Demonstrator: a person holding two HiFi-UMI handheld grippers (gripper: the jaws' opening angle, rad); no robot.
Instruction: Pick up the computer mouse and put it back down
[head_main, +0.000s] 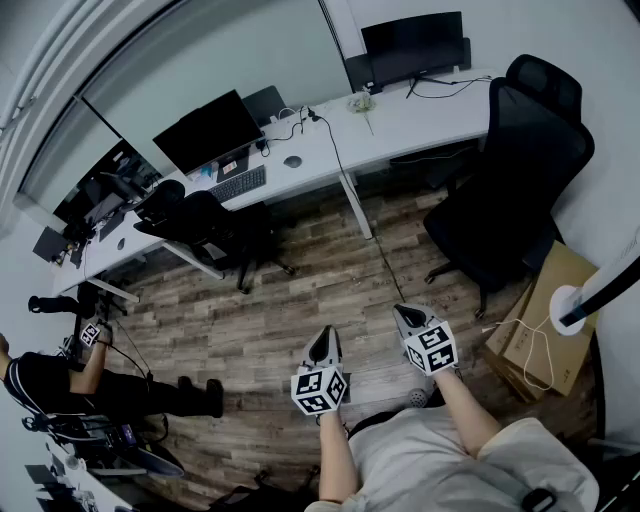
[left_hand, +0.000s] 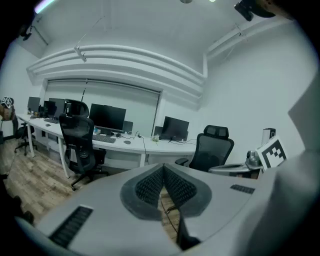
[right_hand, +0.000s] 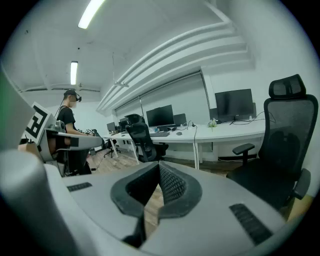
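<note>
A small dark oval thing, which looks like the computer mouse (head_main: 292, 161), lies on the long white desk (head_main: 400, 125) to the right of a black keyboard (head_main: 238, 184). It also shows as a small dark spot, the mouse (left_hand: 128, 142), in the left gripper view, and as the mouse (right_hand: 178, 133) in the right gripper view. My left gripper (head_main: 325, 334) and my right gripper (head_main: 401, 312) hang side by side over the wooden floor, far from the desk. The left gripper (left_hand: 163, 168) and the right gripper (right_hand: 160, 166) both have their jaws shut, with nothing between them.
A large black office chair (head_main: 510, 170) stands at the right, and another chair (head_main: 200, 215) sits by the desk at the left. Monitors (head_main: 205, 130) stand on the desk. A cardboard box (head_main: 545, 320) lies at the right. Another person (head_main: 60, 385) is at the far left.
</note>
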